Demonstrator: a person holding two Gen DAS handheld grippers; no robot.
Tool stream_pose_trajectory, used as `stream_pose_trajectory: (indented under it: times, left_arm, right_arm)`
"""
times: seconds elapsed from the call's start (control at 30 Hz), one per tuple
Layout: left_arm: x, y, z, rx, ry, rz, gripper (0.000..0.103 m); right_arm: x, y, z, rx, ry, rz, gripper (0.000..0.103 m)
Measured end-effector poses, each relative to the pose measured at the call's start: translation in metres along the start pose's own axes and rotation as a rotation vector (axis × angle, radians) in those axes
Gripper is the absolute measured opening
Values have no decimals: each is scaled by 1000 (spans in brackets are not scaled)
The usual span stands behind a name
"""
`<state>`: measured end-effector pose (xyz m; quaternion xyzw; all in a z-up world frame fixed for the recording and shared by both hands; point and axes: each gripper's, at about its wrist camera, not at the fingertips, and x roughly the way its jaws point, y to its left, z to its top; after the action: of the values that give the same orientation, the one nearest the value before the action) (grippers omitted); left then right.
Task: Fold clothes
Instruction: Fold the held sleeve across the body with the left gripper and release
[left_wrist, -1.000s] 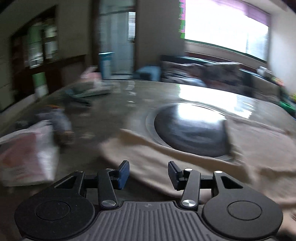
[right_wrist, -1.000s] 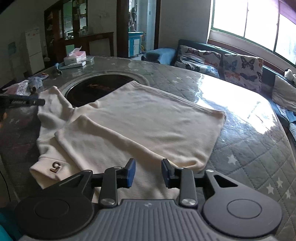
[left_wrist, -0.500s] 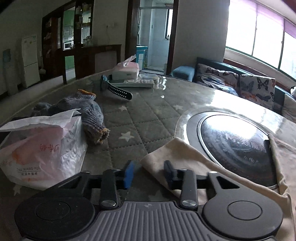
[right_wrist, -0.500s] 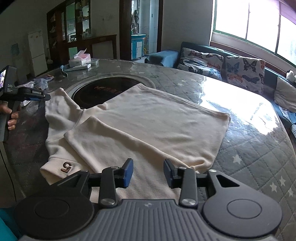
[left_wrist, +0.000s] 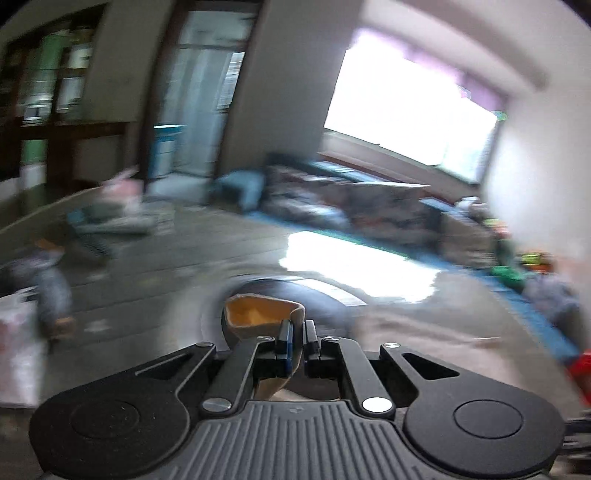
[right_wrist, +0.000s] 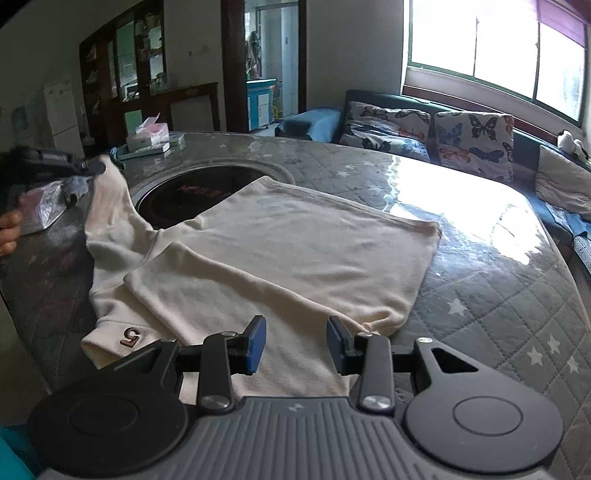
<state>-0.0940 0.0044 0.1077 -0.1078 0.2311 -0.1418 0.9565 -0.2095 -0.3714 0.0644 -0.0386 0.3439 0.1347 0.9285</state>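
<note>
Two claws work over one cream garment (right_wrist: 280, 251) spread on a round desk (right_wrist: 480, 295) covered with grey quilted, star-printed padding under a glossy sheet. A dark round hob (right_wrist: 192, 195) sunk in the desk's middle serves as landmark. Left of the hob, a hand (right_wrist: 9, 230) holds the left claw (right_wrist: 92, 167), pinched tight on the garment's sleeve (right_wrist: 110, 199) and holding it up off the desk; the left wrist view, badly blurred, shows its pads closed on a fold of that cloth (left_wrist: 266, 314). Just left of the hob lie a plastic bag (right_wrist: 40, 206) and a grey knit item (right_wrist: 75, 184). Behind the hob to the left sits a pink tissue box (right_wrist: 149, 133). The garment covers the hob's right edge and runs toward the camera; on its near left cuff, well in front of the hob, a brown "5" (right_wrist: 131, 336) is stitched. Faint red lettering on the hob cannot be read. The right claw (right_wrist: 295, 343) hovers over the near hem, jaws wide, holding nothing. Behind the hob, a doorway (right_wrist: 273, 66) and dark cabinets (right_wrist: 122, 74); to its right, a sofa with butterfly cushions (right_wrist: 472, 136) under a bright window (right_wrist: 498, 55).
</note>
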Motion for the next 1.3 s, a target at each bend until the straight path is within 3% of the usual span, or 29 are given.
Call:
stream_pose_trajectory:
  times: [0.1,0.43,0.67,0.8,0.9,0.97,1.13,1.3]
  left_arm:
    - [-7,-39,-2,32,3,-143,5]
    - [14,-131,-48,167,115,-430,6]
    - [35,-144,-84,207,257,-470,13]
    - [24,-129,-80,228,236,-433,33]
    - [9,-107,-75,263,190,-370,37]
    - [9,-89,-68,285,175,-325,45]
    - [0,-54,-75,345,177,-211,46]
    - [-3,-34,-92,383,215,-153,46]
  right_arm:
    - [-4,-5,-2,23,-10,-9,36]
    - [-15,-21,-10,109,-26,-32,36]
    - [-18,-25,-12,129,-31,-49,36]
    - [-19,-24,-10,130,-35,-43,36]
    - [-16,-20,-8,124,-30,-21,35]
    - [-11,-18,-7,118,-18,-4,35]
    - [6,-12,-3,109,8,23,29]
    - [20,-8,-2,99,33,17,22]
